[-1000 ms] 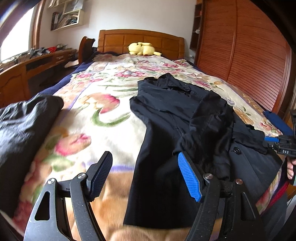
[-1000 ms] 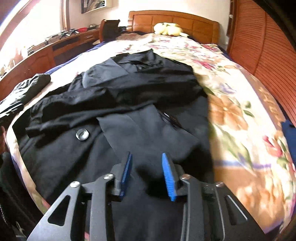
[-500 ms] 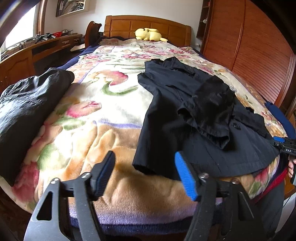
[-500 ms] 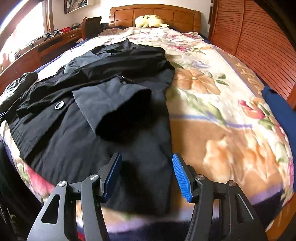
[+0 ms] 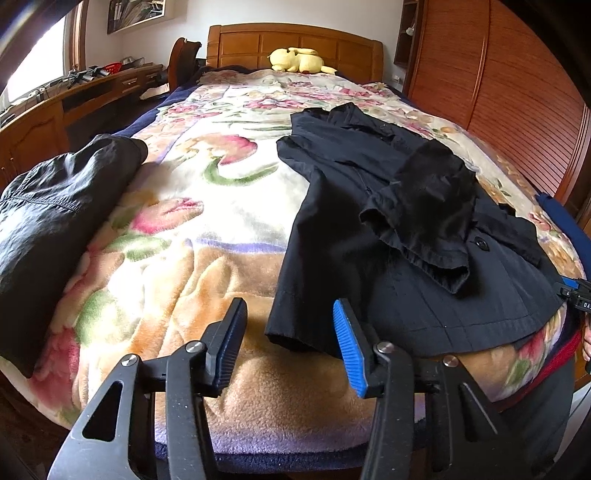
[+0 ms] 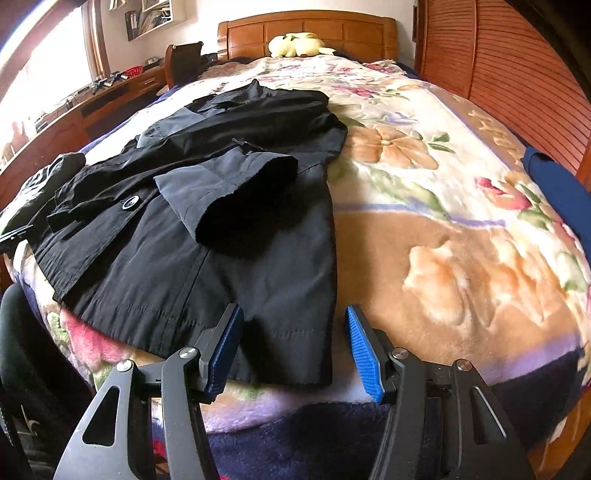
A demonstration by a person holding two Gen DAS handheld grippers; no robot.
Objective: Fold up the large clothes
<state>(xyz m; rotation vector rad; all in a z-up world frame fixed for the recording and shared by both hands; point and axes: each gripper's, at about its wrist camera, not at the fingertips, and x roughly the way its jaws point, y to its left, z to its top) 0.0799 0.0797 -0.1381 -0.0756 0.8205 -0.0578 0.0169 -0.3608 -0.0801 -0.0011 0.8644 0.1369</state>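
A large black coat point(image 5: 369, 229) is lying spread out lengthwise on the bed, its collar pointing toward the headboard and its hem reaching the foot edge. Both sleeves are lying folded inward across the front, their open cuffs showing. A round button point(image 6: 130, 202) is showing on the front panel. Its hem corner is hanging slightly over the bed's edge.

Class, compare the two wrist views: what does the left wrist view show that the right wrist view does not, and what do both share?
Only the left view shows the second dark garment in full, at the bed's left edge, and the left gripper, open. Only the right view shows the right gripper, open at the coat's hem corner. Both share the black coat with both sleeves folded in, the floral blanket, the yellow plush and the headboard.
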